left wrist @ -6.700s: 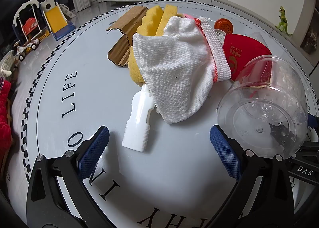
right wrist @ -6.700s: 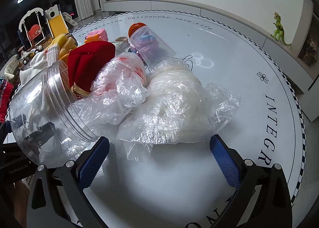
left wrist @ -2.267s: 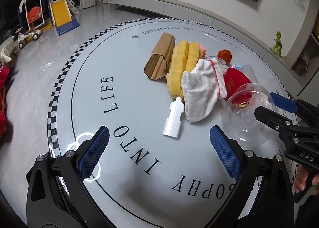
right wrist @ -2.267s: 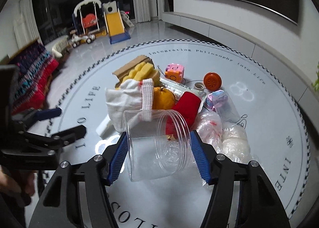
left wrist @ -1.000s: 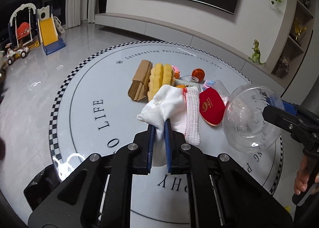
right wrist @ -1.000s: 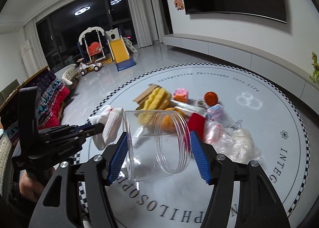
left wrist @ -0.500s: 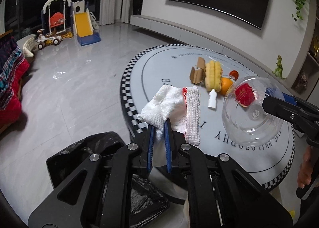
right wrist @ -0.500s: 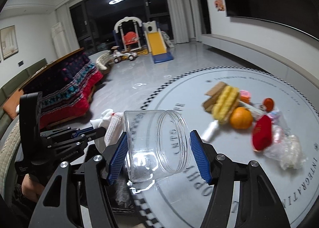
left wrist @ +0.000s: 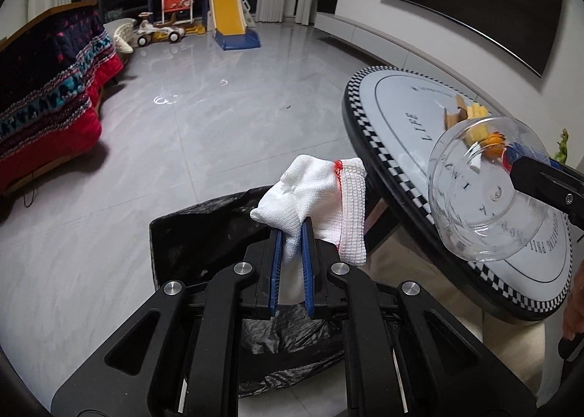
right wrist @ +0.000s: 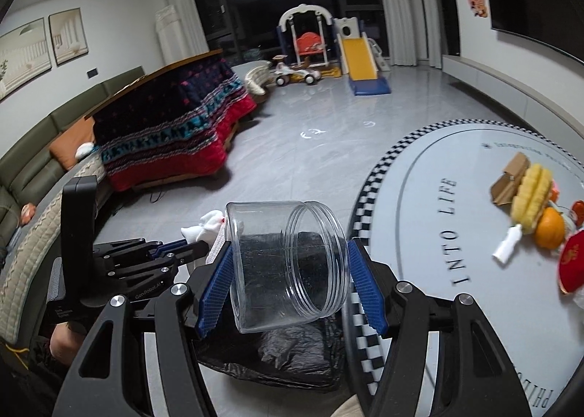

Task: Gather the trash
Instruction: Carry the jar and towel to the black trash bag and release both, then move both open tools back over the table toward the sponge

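Observation:
My left gripper (left wrist: 291, 234) is shut on a white knitted glove with a red seam (left wrist: 321, 190) and holds it over an open black trash bag (left wrist: 204, 234) on the floor. My right gripper (right wrist: 288, 263) is shut on a clear plastic jar (right wrist: 284, 263), lying sideways with its mouth to the right, above the same bag (right wrist: 292, 351). The jar also shows at the right of the left wrist view (left wrist: 485, 190). The left gripper and glove (right wrist: 208, 227) sit just left of the jar.
The round white table (right wrist: 456, 205) with a checkered rim stands to the right, holding cardboard (right wrist: 507, 179), a yellow sponge (right wrist: 533, 194), an orange (right wrist: 549, 232), a white bottle (right wrist: 507, 243) and a red item (right wrist: 573, 263). A blanket-covered sofa (right wrist: 171, 125) is at the left.
Both grippers have swung left, away from the table, carrying the glove and jar. The black trash bag now lies directly below them.

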### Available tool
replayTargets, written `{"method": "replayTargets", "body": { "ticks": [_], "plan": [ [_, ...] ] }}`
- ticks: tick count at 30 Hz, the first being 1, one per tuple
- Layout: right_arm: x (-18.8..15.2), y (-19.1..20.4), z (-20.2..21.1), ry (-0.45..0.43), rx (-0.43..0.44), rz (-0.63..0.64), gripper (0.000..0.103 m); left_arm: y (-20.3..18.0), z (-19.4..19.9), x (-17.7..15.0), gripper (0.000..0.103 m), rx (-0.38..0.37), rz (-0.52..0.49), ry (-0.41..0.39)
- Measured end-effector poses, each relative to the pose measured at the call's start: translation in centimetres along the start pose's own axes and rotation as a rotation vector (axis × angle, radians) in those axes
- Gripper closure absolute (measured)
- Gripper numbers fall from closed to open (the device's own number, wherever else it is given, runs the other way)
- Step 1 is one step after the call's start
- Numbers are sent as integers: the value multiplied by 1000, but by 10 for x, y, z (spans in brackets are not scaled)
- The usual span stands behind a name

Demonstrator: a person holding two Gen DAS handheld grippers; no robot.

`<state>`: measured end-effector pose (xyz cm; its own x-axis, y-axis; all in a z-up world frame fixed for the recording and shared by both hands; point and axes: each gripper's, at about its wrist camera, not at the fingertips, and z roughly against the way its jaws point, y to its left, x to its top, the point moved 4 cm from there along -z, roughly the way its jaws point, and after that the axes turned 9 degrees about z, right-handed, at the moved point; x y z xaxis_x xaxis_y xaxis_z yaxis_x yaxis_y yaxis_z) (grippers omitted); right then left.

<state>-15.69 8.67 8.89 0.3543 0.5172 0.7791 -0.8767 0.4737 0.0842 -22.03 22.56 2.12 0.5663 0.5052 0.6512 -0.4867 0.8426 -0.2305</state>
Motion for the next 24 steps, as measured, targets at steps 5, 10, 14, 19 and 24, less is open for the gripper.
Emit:
{"method": "replayTargets", "body": {
  "ticks": [5, 10, 14, 19, 24],
  "plan": [
    [-6, 17, -22, 43, 58, 17, 39, 24, -2, -17, 93, 50, 40, 29],
    [-15, 27, -41, 101, 117, -6, 25, 54, -9, -30, 8, 162, 106, 67],
    [-16, 28, -39, 80, 104, -10, 22, 67, -7, -33, 6, 192, 152, 33],
    [-16, 24, -30, 60, 83, -8, 22, 65, -9, -31, 6, 184, 145, 28],
    [-15, 15, -24, 48, 32, 1, 20, 55, -10, -26, 6, 173, 125, 39]
  ]
}}
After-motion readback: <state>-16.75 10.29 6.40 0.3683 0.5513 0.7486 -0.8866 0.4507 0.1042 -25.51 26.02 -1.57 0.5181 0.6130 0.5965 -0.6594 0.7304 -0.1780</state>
